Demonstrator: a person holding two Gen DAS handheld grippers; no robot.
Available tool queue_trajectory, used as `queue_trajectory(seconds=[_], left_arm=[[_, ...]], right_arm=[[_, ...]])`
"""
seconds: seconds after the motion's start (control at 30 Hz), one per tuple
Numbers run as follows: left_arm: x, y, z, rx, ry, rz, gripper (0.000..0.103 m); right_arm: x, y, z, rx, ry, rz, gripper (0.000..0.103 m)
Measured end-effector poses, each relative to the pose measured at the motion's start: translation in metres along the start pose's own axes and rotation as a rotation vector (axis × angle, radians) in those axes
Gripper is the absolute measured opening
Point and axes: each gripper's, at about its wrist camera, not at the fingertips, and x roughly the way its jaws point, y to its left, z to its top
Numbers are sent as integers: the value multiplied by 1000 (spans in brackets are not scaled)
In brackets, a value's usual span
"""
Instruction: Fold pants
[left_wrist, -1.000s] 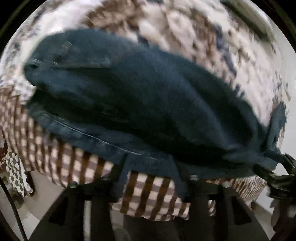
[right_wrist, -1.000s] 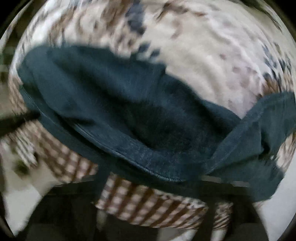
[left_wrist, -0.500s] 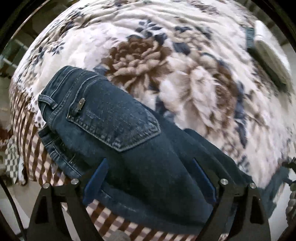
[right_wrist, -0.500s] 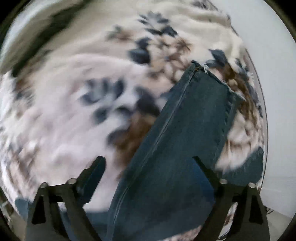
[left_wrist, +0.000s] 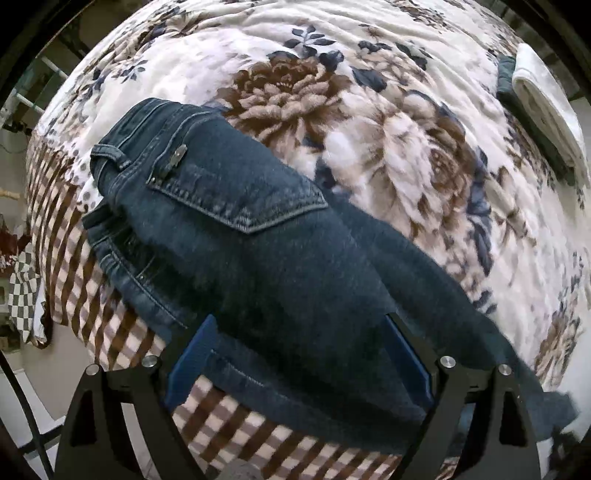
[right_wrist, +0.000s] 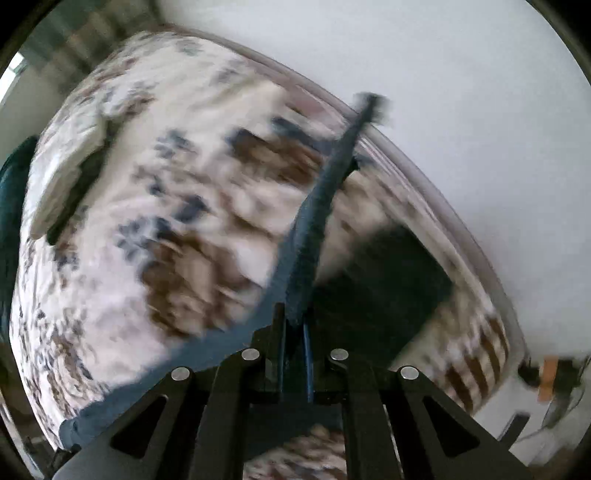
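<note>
Dark blue jeans (left_wrist: 258, 251) lie on a floral bedspread (left_wrist: 388, 122), waistband at the left near the bed's edge, back pocket facing up. My left gripper (left_wrist: 295, 336) is open, its blue-padded fingers (left_wrist: 192, 350) spread just above the seat of the jeans, holding nothing. In the right wrist view my right gripper (right_wrist: 293, 325) is shut on a jeans leg (right_wrist: 314, 221), which stretches away from the jaws, lifted off the bed. That view is motion-blurred.
A brown checked sheet (left_wrist: 92, 306) hangs over the bed's near edge. A folded white towel on dark cloth (left_wrist: 543, 96) lies at the far right of the bed. A white wall (right_wrist: 443, 92) runs along the bed's far side.
Both grippers let go of the jeans and opened half a second ago. Since then the right gripper has closed on the leg and lifted it; the left gripper stays open over the seat.
</note>
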Motion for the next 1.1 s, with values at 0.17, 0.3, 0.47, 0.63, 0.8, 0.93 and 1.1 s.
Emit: queue_trajectory(seconds=[0.17, 0.3, 0.47, 0.63, 0.8, 0.93, 1.1], left_arm=[[2, -5, -13, 10, -14, 27, 90], [-2, 6, -15, -4, -14, -17, 90], [-11, 37, -13, -64, 10, -104, 90], [-23, 81, 4, -162, 19, -173, 90], [-12, 154, 45, -323, 42, -220, 90], [11, 200, 77, -425, 63, -279, 90], [53, 212, 111, -451, 84, -356, 82]], right_arm=[[61, -62, -20, 285, 189, 109, 24], [32, -71, -27, 356, 63, 189, 70], [16, -23, -45, 255, 87, 223, 70], [29, 92, -116, 50, 307, 367, 70], [43, 175, -199, -1, 438, 460, 70], [52, 193, -231, 65, 455, 461, 70], [76, 196, -244, 164, 446, 424, 70]])
